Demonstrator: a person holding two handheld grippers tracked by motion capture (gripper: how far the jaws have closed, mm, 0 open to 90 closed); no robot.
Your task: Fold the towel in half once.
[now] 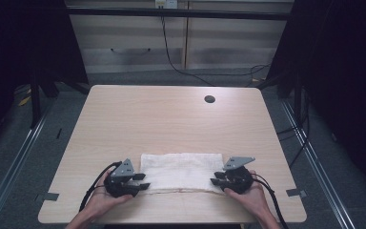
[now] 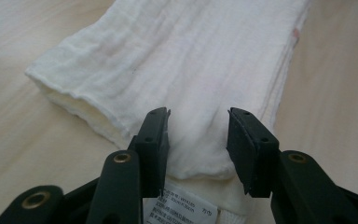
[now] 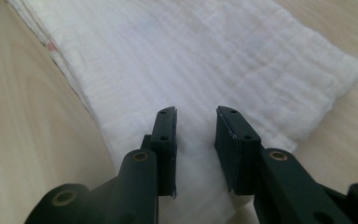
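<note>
A folded white towel (image 1: 181,171) lies flat near the front edge of the wooden table (image 1: 171,119). My left gripper (image 1: 140,182) is at the towel's left end, held by a hand. In the left gripper view, the left gripper (image 2: 198,140) stands open with the towel (image 2: 177,60) lying between and beneath its jaws, and a care label (image 2: 179,207) shows close to them. My right gripper (image 1: 217,179) is at the towel's right end. In the right gripper view, the right gripper (image 3: 196,135) is open over the towel (image 3: 205,56), its jaws a small gap apart.
A round cable hole (image 1: 209,99) sits at the table's back right. Tape marks (image 1: 50,196) lie at the front corners. Pale cabinets (image 1: 181,43) with a hanging black cable stand beyond the table, and dark curtains flank both sides.
</note>
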